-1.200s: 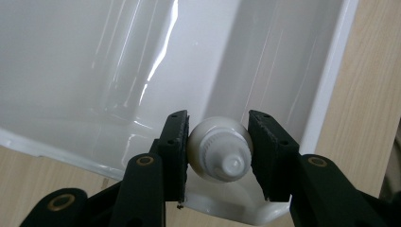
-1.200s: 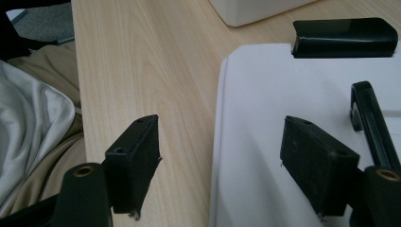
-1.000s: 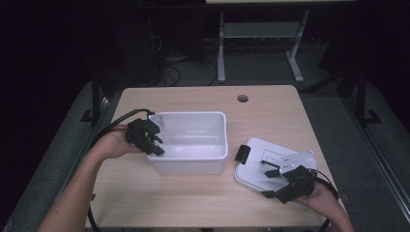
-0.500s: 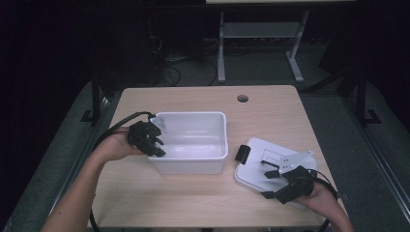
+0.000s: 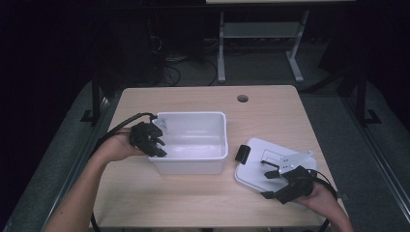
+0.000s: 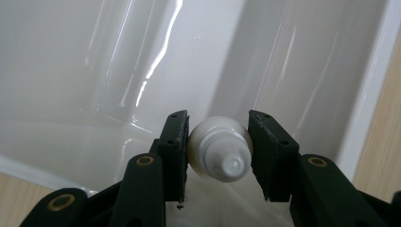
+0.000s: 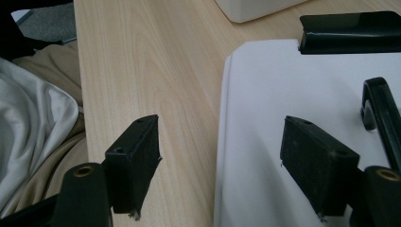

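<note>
A white plastic bin (image 5: 212, 121) stands mid-table. My left gripper (image 5: 155, 145) hangs over its left wall. In the left gripper view the left gripper (image 6: 217, 119) is shut on a small white tube with a ribbed cap (image 6: 220, 153), held above the bin's glossy inside (image 6: 142, 71). Right of the bin a white lid (image 5: 258, 162) with black clips lies flat. My right gripper (image 5: 269, 183) is open at the lid's front edge. In the right gripper view the right gripper (image 7: 220, 125) straddles that edge of the lid (image 7: 283, 94), one jaw over wood and one over the lid.
The wooden table (image 5: 193, 203) has a round cable hole (image 5: 242, 98) at the back. A black clip (image 7: 350, 30) and a black handle (image 7: 378, 109) sit on the lid. Light clothing (image 7: 33, 123) shows at the table's near edge. The floor around is dark.
My left gripper has edged slightly down and right along the bin's left wall. The right gripper and the lid have stayed put.
</note>
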A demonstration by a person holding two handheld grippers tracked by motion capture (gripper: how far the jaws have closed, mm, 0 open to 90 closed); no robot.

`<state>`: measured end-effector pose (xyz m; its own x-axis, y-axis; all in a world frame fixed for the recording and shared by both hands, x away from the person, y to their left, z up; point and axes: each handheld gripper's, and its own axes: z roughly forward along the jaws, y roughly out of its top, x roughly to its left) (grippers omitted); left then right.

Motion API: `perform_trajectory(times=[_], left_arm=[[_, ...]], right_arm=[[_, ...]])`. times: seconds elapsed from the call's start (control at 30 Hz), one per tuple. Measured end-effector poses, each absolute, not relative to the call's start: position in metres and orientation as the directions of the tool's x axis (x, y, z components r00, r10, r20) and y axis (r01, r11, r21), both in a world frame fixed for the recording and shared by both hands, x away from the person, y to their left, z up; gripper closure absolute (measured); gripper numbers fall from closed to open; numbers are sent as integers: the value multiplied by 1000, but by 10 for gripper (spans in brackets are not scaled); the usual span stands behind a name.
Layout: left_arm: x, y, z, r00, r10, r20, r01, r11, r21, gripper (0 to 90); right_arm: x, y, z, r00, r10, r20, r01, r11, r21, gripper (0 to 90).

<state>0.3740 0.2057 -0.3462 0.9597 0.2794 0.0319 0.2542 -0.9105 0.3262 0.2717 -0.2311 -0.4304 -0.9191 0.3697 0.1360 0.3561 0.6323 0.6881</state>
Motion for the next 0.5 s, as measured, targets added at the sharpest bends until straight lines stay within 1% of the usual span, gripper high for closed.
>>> perform_trajectory(times=[0.5], left_arm=[[375,205,-349,958,283,35,258,-913,317,599]], right_arm=[[271,-233,-430,-918,372,137,358,631,688,283]])
